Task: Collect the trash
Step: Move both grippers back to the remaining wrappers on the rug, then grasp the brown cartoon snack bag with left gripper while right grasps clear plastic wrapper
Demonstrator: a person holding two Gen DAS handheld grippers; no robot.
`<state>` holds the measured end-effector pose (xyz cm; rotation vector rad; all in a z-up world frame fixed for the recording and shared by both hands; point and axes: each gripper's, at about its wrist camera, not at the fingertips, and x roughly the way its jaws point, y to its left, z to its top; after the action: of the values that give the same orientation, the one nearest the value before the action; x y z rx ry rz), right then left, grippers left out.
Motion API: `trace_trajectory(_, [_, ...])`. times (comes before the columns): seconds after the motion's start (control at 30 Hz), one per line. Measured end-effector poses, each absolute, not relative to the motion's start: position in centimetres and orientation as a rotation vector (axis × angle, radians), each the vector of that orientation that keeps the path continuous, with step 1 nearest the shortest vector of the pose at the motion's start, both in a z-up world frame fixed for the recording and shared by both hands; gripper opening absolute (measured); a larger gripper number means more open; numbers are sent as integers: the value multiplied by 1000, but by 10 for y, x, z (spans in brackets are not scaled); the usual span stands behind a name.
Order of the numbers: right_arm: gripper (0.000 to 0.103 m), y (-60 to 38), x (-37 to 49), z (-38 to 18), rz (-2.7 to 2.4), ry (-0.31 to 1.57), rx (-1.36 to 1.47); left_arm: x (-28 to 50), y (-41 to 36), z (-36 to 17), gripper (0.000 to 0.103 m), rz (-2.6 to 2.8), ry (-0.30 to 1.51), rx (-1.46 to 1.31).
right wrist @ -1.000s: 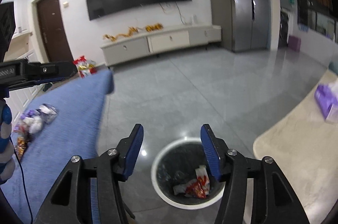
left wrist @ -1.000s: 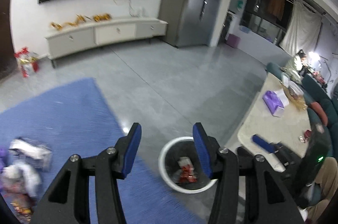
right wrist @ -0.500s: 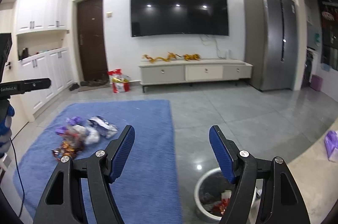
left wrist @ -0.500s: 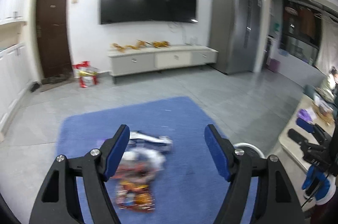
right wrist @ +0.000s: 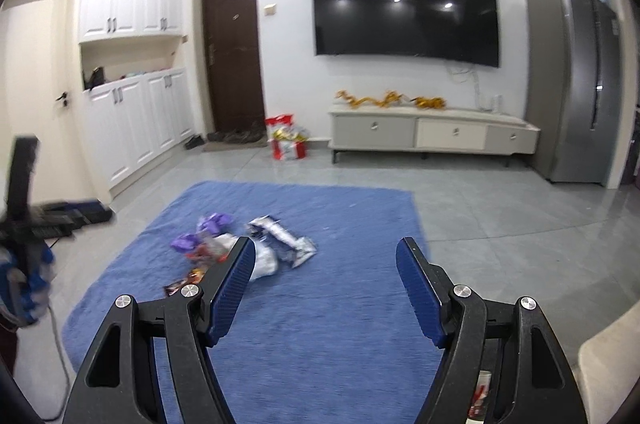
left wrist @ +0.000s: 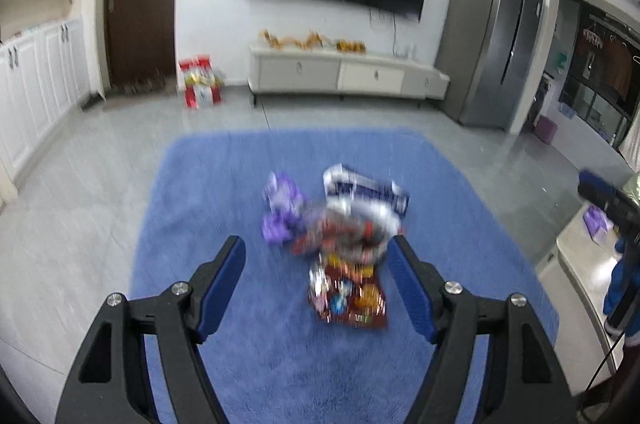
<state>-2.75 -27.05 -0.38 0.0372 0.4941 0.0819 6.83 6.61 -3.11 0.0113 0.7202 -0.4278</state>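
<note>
A pile of snack wrappers [left wrist: 340,232] lies on the blue rug [left wrist: 240,183]: a purple one [left wrist: 280,212], a white-and-blue one [left wrist: 364,183] and a red candy packet [left wrist: 348,300]. My left gripper [left wrist: 318,256] is open and empty, above the rug with the pile just ahead between its fingers. My right gripper [right wrist: 326,256] is open and empty, further back; the pile [right wrist: 240,244] lies ahead to its left. A little of the trash bin [right wrist: 480,396] shows below the right finger.
A low TV cabinet [right wrist: 432,135] and a grey fridge [right wrist: 576,79] stand along the far wall. A red gift bag [right wrist: 286,143] sits by the dark door. White cupboards [right wrist: 132,127] line the left. A beige table edge [right wrist: 612,376] is at the right.
Both grippers have swung left, away from the trash bin, and now face the wrapper pile on the rug. The left one has come closer to the pile. Both stay open.
</note>
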Motion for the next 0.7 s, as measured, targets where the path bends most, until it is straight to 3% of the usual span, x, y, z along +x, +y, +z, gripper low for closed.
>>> trace_trajectory(0.23, [67, -236, 22, -40, 209, 625, 52, 91, 50, -115, 71, -473, 900, -10])
trace_trajectory(0.4, [61, -203, 68, -71, 282, 724, 12, 108, 41, -140, 70, -508, 953, -31])
trace_trajectory(0.7, [53, -152, 139, -101, 434, 864, -136, 116, 22, -158, 53, -590, 1024, -52])
